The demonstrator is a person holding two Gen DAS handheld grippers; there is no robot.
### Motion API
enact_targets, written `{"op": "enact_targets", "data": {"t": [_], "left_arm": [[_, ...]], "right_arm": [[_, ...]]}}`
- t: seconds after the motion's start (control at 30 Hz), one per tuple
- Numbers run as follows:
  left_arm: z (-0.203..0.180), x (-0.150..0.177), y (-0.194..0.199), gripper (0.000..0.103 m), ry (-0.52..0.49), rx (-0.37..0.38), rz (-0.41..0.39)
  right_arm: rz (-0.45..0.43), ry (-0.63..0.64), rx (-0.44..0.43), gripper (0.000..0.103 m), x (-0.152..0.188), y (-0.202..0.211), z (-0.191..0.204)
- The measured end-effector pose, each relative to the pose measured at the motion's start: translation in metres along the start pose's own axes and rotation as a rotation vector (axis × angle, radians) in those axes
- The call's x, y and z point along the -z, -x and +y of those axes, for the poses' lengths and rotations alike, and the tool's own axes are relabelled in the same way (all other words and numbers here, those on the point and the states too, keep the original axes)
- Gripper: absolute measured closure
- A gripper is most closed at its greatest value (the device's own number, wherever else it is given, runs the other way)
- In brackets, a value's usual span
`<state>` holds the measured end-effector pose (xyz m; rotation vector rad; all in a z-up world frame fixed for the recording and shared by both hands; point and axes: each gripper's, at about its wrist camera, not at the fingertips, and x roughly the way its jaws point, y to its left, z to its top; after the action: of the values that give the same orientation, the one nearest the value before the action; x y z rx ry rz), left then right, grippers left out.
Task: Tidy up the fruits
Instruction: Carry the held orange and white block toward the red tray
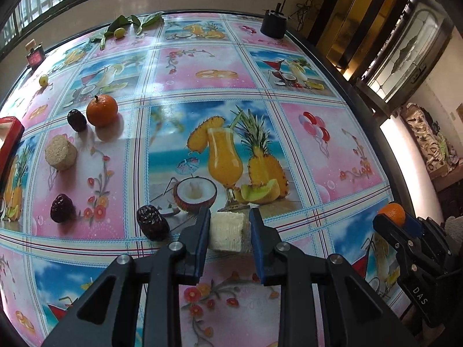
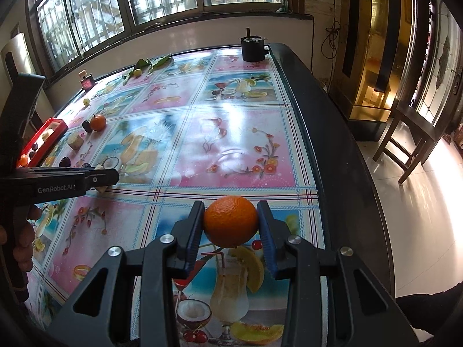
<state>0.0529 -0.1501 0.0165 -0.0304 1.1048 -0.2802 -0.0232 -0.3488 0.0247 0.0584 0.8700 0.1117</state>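
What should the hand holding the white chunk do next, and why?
Probably lift it and carry it to the red tray. The left gripper is shut on the white chunk, and the tray at the table's left edge already holds fruit pieces. The right gripper grips an orange.

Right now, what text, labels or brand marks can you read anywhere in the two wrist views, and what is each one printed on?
"GenRobot.AI": in white on the side of the left gripper, seen from the right wrist view; the last letter is partly cut off.
"DAS": in white on the black body of the right gripper, seen from the left wrist view.
Small dark red box at the table's far edge: any label is too small to read.
Tablecloth: pictures only, no legible words.
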Motion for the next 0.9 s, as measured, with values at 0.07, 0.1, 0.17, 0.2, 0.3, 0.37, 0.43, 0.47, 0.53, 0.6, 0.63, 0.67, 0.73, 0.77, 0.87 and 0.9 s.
{"op": "enact_targets", "data": {"t": [0.07, 0.1, 0.17, 0.2, 0.3, 0.37, 0.43, 0.47, 0.53, 0.6, 0.63, 0.67, 0.73, 0.77, 0.87, 0.9], "left_arm": [[-0.001, 0.001, 0.0, 0.066, -0.002, 0.026, -0.007], [-0.002, 0.002, 0.0, 0.059, -0.012, 0.036, -0.008], [-0.006, 0.005, 0.001, 0.045, -0.042, 0.04, -0.011], [-0.008, 0.007, 0.001, 0.039, -0.054, 0.038, -0.014], [-0.011, 0.01, 0.001, 0.038, -0.081, 0.034, -0.036], [-0.01, 0.009, 0.001, 0.045, -0.087, 0.028, -0.045], [-0.008, 0.007, 0.0, 0.076, -0.086, 0.044, -0.039], [-0.004, 0.005, 0.0, 0.077, -0.065, 0.07, -0.03], [0.001, 0.003, 0.0, 0.077, -0.04, 0.084, -0.021], [0.001, 0.005, 0.001, 0.077, -0.055, 0.069, -0.021], [-0.001, 0.007, 0.002, 0.077, -0.062, 0.056, -0.021], [-0.002, 0.009, 0.003, 0.077, -0.068, 0.048, -0.018], [-0.002, 0.013, 0.006, 0.077, -0.069, 0.056, -0.007], [-0.003, 0.016, 0.008, 0.076, -0.071, 0.051, -0.004], [-0.005, 0.026, 0.015, 0.077, -0.091, 0.047, -0.003], [-0.006, 0.03, 0.018, 0.076, -0.101, 0.047, -0.007]], "right_arm": [[0.009, -0.02, -0.006, 0.064, 0.001, -0.002, -0.002], [0.012, -0.03, -0.006, 0.064, 0.001, -0.003, -0.004], [0.022, -0.047, -0.014, 0.064, 0.001, -0.005, -0.006], [0.022, -0.052, -0.016, 0.064, 0.001, -0.006, -0.007], [0.026, -0.055, -0.021, 0.064, 0.001, -0.007, -0.007], [0.023, -0.052, -0.022, 0.064, 0.0, -0.008, -0.007], [0.021, -0.05, -0.024, 0.064, 0.0, -0.008, -0.006], [0.02, -0.05, -0.023, 0.064, 0.0, -0.008, -0.006], [0.017, -0.043, -0.02, 0.064, -0.001, -0.008, -0.005], [0.01, -0.033, -0.014, 0.064, -0.001, -0.007, -0.003], [0.007, -0.028, -0.014, 0.064, -0.002, -0.006, -0.002], [0.004, -0.023, -0.015, 0.064, -0.002, -0.004, -0.001], [-0.004, -0.013, -0.014, 0.064, -0.002, -0.001, 0.001], [-0.009, -0.008, -0.013, 0.064, -0.002, 0.002, 0.003], [-0.018, 0.001, -0.016, 0.065, -0.001, 0.009, 0.006], [-0.02, 0.005, -0.015, 0.064, 0.0, 0.011, 0.008]]}}
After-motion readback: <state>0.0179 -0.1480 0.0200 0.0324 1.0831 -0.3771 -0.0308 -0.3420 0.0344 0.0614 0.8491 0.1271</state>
